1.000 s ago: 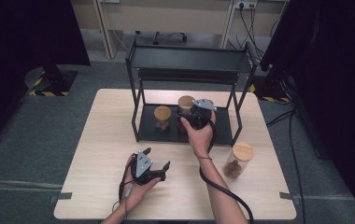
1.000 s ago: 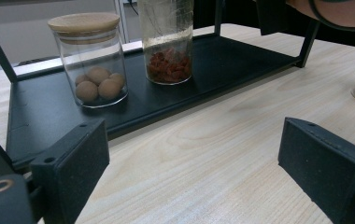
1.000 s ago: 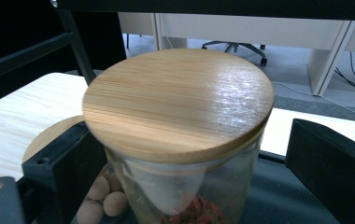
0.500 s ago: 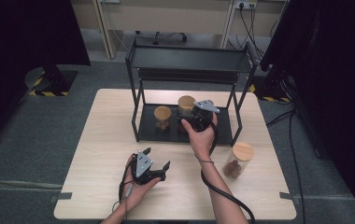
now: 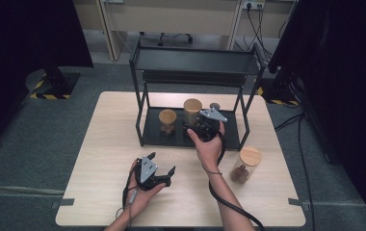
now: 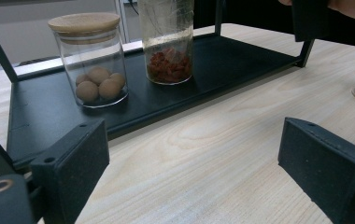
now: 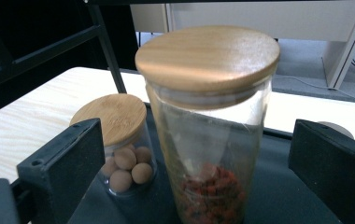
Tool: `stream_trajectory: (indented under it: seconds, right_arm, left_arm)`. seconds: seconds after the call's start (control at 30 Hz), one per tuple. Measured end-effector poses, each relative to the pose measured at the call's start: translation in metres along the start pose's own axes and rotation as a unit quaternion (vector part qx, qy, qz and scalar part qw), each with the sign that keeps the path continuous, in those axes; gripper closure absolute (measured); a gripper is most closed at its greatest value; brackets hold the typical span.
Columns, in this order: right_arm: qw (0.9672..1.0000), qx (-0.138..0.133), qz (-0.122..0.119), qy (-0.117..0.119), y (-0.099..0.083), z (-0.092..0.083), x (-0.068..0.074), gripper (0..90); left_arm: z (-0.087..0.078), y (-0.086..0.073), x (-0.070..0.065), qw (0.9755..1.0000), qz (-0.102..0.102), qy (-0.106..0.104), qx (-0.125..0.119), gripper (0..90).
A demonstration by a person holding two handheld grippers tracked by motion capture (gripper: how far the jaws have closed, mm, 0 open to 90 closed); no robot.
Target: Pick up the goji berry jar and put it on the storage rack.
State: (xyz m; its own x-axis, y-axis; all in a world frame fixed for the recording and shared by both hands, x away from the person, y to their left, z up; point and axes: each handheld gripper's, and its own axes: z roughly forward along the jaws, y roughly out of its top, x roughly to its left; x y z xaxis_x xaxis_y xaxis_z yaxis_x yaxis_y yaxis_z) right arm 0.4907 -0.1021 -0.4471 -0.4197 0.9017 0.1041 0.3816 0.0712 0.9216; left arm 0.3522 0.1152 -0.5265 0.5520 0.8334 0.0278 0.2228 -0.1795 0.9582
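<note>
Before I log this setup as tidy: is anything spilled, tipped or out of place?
Nothing spilled or tipped. Two lidded jars, the short one and the tall one, stand upright on the rack's bottom shelf. A third jar stands apart on the table, right of the rack, also upright and lidded.

Three glass jars with wooden lids are showing: a short jar (image 5: 167, 122) and a tall jar (image 5: 192, 110) standing on the bottom shelf of one black rack (image 5: 193, 62), and a third jar (image 5: 246, 164) sitting near the table's (image 5: 104, 139) right edge. Two grippers are showing too.
</note>
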Motion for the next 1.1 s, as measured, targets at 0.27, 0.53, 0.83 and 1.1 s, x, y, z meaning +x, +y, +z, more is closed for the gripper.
stream_trajectory:
  seconds: [0.27,0.53,0.83,1.1]
  right_arm:
    - [1.0,0.003,-0.007,0.006,-0.008,-0.01,0.001,4.2]
    - [0.9998,-0.002,0.004,0.018,-0.014,-0.021,0.001,4.2]
    - [0.9997,0.005,0.005,0.025,-0.023,-0.031,0.001,4.2]
    - [0.9995,0.011,-0.001,0.029,-0.033,-0.038,0.001,4.2]
  left_arm:
    - [0.0,0.0,0.0,1.0,0.0,0.0,0.0,8.4]
    - [0.0,0.0,0.0,1.0,0.0,0.001,-0.001,8.4]
    - [0.0,0.0,0.0,1.0,0.0,0.001,-0.001,8.4]
    - [0.0,0.0,0.0,1.0,0.0,0.001,-0.001,8.4]
